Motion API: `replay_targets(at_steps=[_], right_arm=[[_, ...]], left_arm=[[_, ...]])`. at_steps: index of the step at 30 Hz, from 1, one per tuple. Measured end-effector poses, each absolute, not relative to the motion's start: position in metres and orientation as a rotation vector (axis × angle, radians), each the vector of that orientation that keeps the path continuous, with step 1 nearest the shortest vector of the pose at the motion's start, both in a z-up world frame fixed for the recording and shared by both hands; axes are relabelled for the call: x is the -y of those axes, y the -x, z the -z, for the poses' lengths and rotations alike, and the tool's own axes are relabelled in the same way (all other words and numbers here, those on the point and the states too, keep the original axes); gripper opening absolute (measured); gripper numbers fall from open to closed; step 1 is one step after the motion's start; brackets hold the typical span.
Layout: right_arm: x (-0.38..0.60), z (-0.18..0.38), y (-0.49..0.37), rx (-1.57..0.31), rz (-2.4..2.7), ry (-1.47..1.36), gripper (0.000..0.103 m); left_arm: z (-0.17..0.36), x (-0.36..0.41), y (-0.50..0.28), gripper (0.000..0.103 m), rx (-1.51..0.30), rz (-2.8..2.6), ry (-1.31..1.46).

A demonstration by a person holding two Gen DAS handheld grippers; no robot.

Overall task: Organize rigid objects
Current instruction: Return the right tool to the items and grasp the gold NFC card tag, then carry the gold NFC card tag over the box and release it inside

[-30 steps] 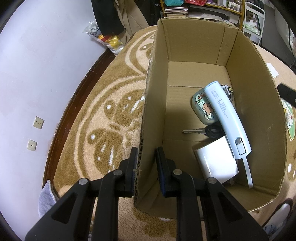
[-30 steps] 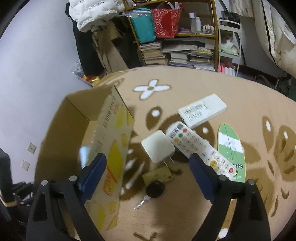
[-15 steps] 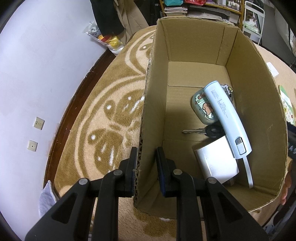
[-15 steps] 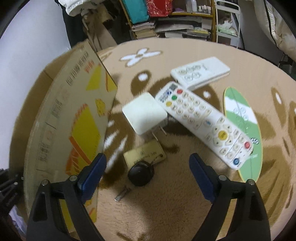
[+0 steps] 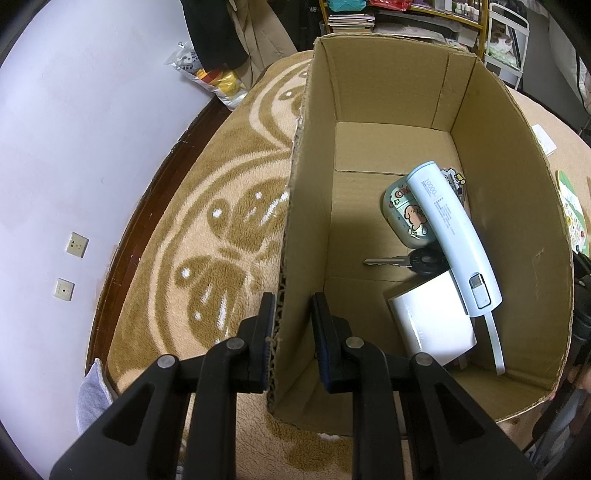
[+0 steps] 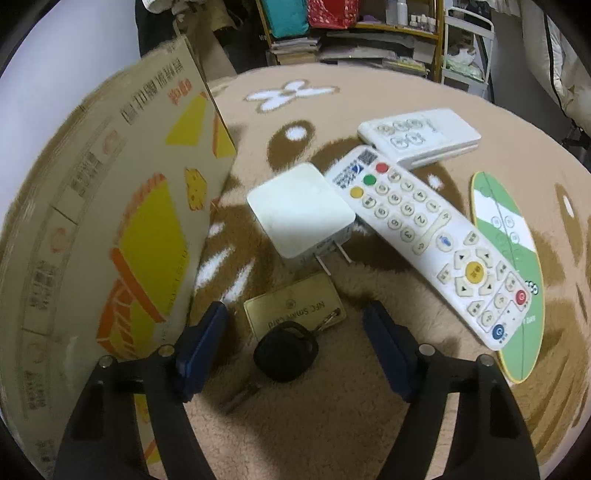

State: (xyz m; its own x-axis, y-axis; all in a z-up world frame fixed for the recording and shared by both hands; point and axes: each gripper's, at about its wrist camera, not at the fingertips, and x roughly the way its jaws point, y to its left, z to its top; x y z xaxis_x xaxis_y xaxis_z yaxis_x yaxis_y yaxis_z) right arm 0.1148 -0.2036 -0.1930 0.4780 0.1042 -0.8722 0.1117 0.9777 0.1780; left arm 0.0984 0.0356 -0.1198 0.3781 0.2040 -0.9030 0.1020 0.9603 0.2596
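Note:
My left gripper [image 5: 293, 317] is shut on the left wall of the open cardboard box [image 5: 299, 236]. Inside the box lie a pale blue power bank [image 5: 452, 236], a green cartoon case [image 5: 404, 218], a black-headed key [image 5: 413, 260] and a white block [image 5: 432, 321]. My right gripper [image 6: 295, 336] stands open, low over the rug, its fingers either side of a black key [image 6: 286, 354] with a brass tag [image 6: 291, 304]. Just beyond lie a white plug adapter [image 6: 301, 208], a long white remote [image 6: 432, 240], a second white remote [image 6: 417, 134] and a green oval card [image 6: 506, 266].
The box's printed outer wall [image 6: 110, 236] stands close to my right gripper's left finger. A tan patterned rug [image 5: 207, 229] covers the surface. A white wall [image 5: 74, 129] with sockets runs at the left. Shelves [image 6: 369, 33] of books and bags stand at the back.
My right gripper has dropped and moved forward toward the black key and brass tag, which now sit between its open fingers. The left gripper and box have stayed put.

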Motion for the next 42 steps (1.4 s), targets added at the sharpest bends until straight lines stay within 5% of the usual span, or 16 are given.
replay_targets(at_steps=[9,13,28,42], right_arm=[[0.198,0.194,-0.118,-1.08,0.017,-0.166,0.076],[0.198,0.189,-0.114,-1.066,0.028,-0.148,0.056],[0.206,0.165,-0.096,-1.017,0.008,-0.165,0.055],[0.197,0.083,-0.092,-0.831,-0.07,-0.221,0.055]], left_arm=[[0.12,-0.036,-0.098,0.02,-1.186,-0.067,-0.294],[0.121,-0.036,-0.098,0.02,-1.185,-0.068,-0.3],[0.121,-0.035,-0.097,0.02,-1.183,-0.067,-0.295],[0.119,-0.035,-0.097,0.02,-1.181,-0.068,-0.299]])
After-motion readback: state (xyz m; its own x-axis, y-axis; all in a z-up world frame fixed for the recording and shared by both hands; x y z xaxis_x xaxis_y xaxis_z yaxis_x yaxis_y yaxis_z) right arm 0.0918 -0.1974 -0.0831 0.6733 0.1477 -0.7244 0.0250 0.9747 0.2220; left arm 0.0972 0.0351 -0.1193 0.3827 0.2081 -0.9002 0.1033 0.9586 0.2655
